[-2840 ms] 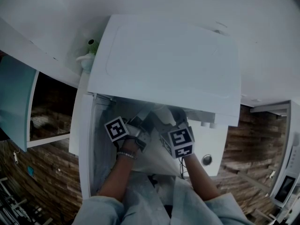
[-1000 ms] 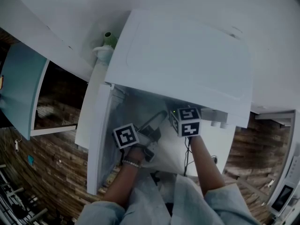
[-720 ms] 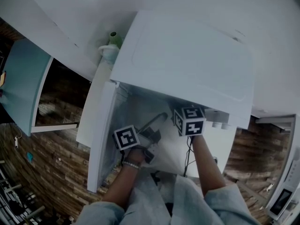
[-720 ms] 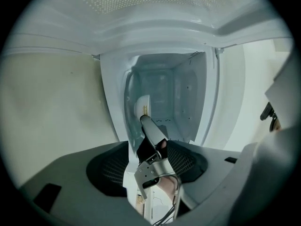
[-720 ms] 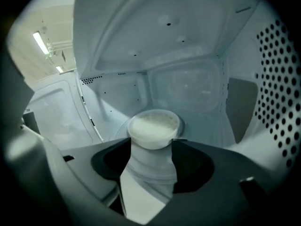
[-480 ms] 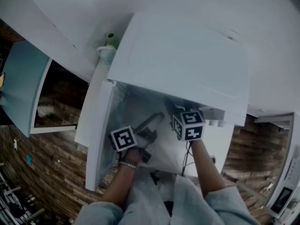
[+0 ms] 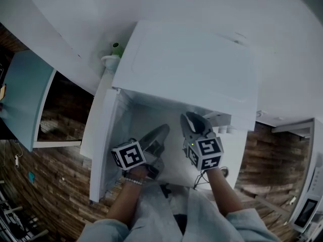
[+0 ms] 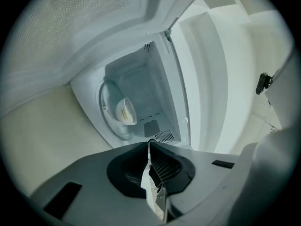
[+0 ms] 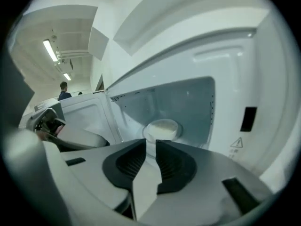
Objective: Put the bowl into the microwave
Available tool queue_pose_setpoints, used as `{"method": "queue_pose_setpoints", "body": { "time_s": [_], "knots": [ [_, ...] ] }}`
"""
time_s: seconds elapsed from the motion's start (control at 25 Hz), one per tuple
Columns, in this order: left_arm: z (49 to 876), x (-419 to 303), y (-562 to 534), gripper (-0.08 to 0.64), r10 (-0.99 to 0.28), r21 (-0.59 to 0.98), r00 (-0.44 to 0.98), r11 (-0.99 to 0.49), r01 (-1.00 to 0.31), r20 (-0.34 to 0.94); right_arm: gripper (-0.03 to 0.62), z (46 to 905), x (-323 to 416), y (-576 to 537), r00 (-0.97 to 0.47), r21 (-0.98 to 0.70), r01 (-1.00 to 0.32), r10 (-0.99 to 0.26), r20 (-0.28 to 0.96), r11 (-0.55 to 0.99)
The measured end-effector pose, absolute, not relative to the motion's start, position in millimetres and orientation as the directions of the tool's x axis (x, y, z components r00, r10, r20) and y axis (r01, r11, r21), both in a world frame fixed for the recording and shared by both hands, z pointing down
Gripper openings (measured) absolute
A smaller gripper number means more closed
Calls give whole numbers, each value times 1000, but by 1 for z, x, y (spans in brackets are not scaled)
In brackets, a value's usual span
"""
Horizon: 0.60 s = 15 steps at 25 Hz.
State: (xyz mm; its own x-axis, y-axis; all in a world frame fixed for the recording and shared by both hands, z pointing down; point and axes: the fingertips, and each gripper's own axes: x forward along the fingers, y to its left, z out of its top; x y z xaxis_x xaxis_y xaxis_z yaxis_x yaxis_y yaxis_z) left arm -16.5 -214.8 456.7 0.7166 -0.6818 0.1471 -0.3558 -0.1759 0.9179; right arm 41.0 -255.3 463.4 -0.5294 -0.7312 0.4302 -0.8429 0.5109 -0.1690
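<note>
The bowl (image 8: pixel 126 111) sits on the turntable (image 8: pixel 109 122) inside the open microwave (image 7: pixel 186 69), and the left hand-held gripper (image 8: pixel 150 142) and right hand-held gripper (image 9: pixel 151 144), just outside it, are closing on nothing, so probably only shutting its door (image 7: pixel 101 135) remains.

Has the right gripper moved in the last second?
Yes. The right gripper has drawn back toward the person, out from under the microwave top; its jaws are closing, nothing between them.
</note>
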Motion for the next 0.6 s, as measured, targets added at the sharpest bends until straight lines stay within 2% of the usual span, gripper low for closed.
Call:
{"method": "queue_pose_setpoints", "body": {
  "time_s": [0.08, 0.16, 0.36, 0.6],
  "knots": [
    [450, -15, -212, -9, -674, 899, 725, -216, -380, 144, 44, 455, 44, -247, -543, -187, -836, -731, 413, 516],
    [440, -12, -209, -8, -671, 880, 730, -260, -397, 131, 5, 448, 46, -238, -562, -210, -825, -723, 402, 524],
    [406, -5, -204, 0, -670, 829, 737, -359, -428, 90, 3, 423, 56, -220, -596, -256, -803, -724, 348, 538],
    [378, 3, -191, 0, -648, 672, 749, -495, -551, 137, 3, 385, 68, -205, -583, -215, -813, -763, 281, 542]
  ]
}}
